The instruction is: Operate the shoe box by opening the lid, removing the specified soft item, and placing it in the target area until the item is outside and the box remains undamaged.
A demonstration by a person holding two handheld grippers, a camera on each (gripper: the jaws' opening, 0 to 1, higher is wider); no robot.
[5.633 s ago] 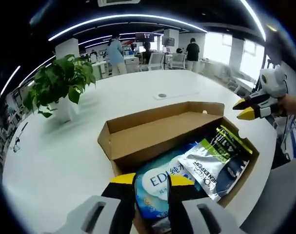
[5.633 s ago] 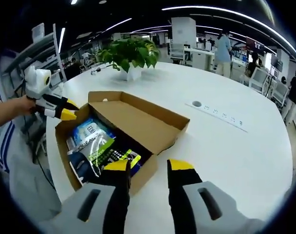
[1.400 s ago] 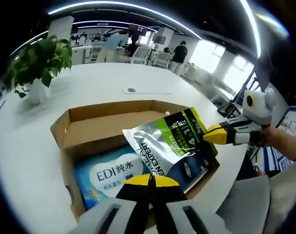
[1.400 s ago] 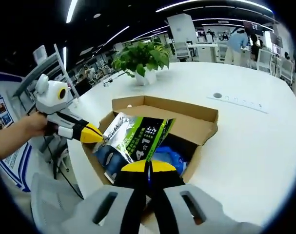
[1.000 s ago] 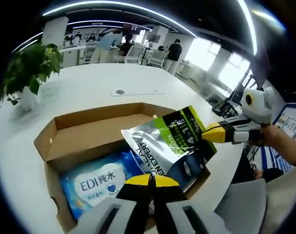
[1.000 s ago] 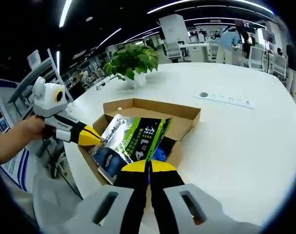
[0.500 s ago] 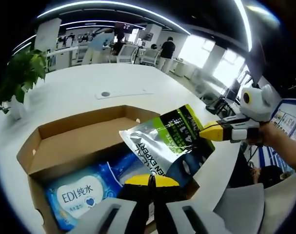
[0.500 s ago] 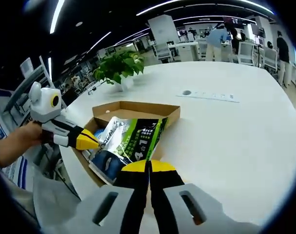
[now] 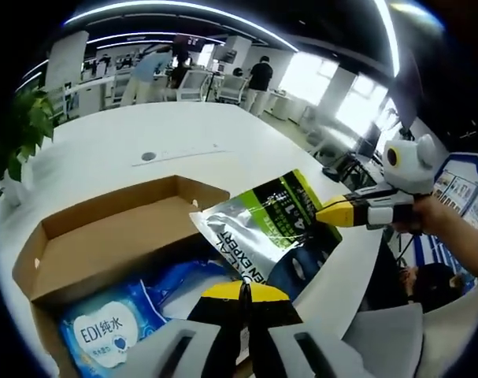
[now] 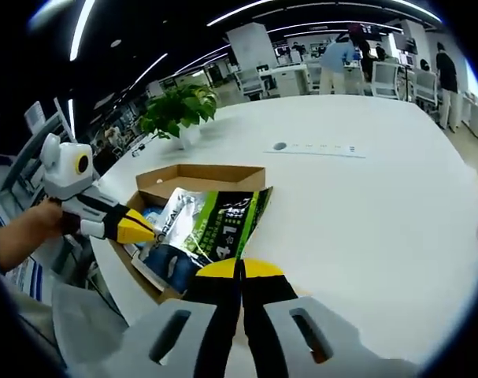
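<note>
Left gripper [image 9: 240,291] jaws are pressing together on the near edge of the silver-and-green pouch [image 9: 266,228]. In the left gripper view the right gripper [image 9: 327,213] is coming in from the right, held by a hand [image 9: 435,228], its yellow tips closing on the pouch's far green corner. In the right gripper view the right gripper [image 10: 240,272] is showing its jaws together on the pouch [image 10: 211,228], and the left gripper [image 10: 140,232] is pinching the opposite silver corner, a hand [image 10: 18,232] behind it.

The pouch is hanging between the two grippers, stretched flat, lifted above the shoe box [image 9: 113,236] and reaching out past the box's edge on the right gripper's side. Whether it is touching the box rim cannot be told.

The shoe box is sitting open at the desk's near edge, its cardboard lid folded back flat towards the desk's middle. A blue pack of wet wipes [image 9: 105,335] is lying inside the box, beneath the pouch.

The desk [image 10: 364,228] is white and wide. A power strip panel [image 10: 317,147] is lying towards its far side; a potted plant [image 10: 179,110] is standing near its far corner.

Beyond the desk: open office, ceiling light strips, chairs, workstations, people standing [image 9: 258,79].
</note>
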